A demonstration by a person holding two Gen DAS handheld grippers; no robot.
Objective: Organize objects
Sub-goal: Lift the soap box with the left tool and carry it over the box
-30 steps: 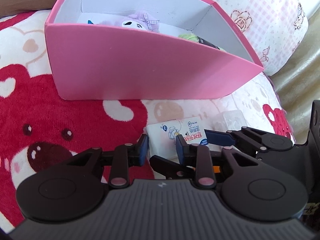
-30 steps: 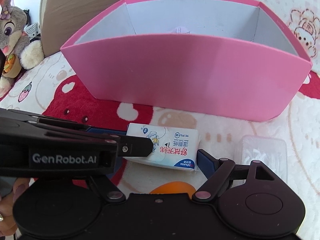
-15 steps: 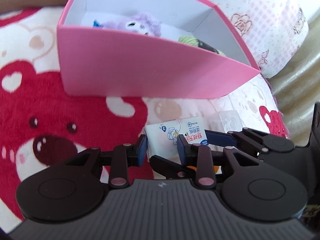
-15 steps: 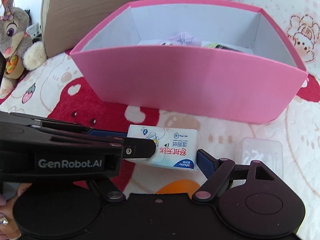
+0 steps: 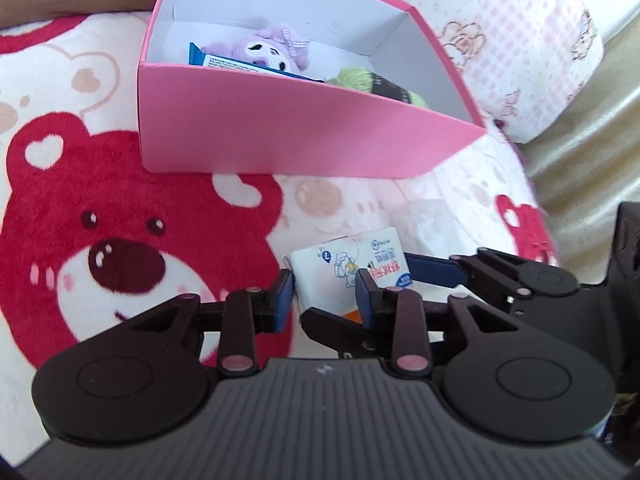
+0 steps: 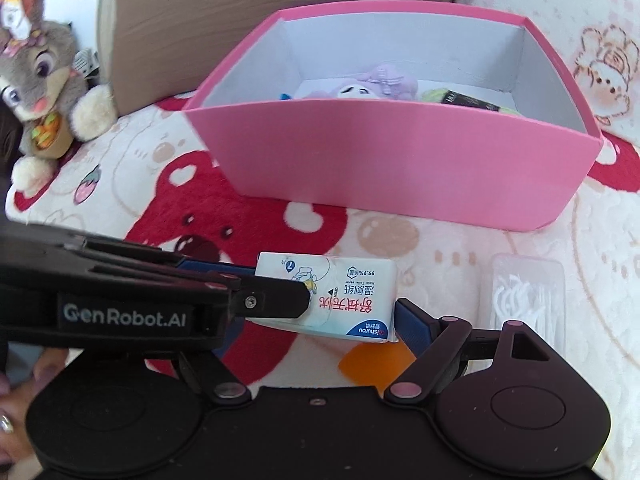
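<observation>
At ten o'clock in the right wrist view, a grey plush rabbit (image 6: 40, 80) is propped against a brown cushion (image 6: 240, 4), well apart from the action. Coming in from nine o'clock, the left gripper (image 5: 324, 296) is seen clenched narrowly on the left end of the pack of wet wipes (image 6: 352, 292), one black finger laid across the top face and a blue pad behind it. That pack is held clear of the blanket (image 5: 120, 208), just short of the pink box (image 6: 400, 168), which stands at twelve o'clock from it. The right gripper (image 6: 316, 316) is spread wide along the pack's length, its blue pad pressed on the end at three o'clock; the opposite finger is hidden under the left gripper, so a lengthwise grasp is judged rather than fully seen. A two-handed hold like this is probably chosen because the soft pack would sag or slip from one pinch. An orange object (image 6: 372, 364), too hidden to name, is glimpsed below the pack. At three o'clock a clear case of floss picks (image 6: 528, 300) is left lying on the blanket. Inside the box, a purple plush (image 5: 272, 48), a blue packet (image 5: 224, 60) and green yarn (image 5: 356, 78) are already gathered, so the wipes are likely bound there next. The fleece is printed with red bears, and a pink checked pillow (image 5: 520, 40) is seen at two o'clock.
</observation>
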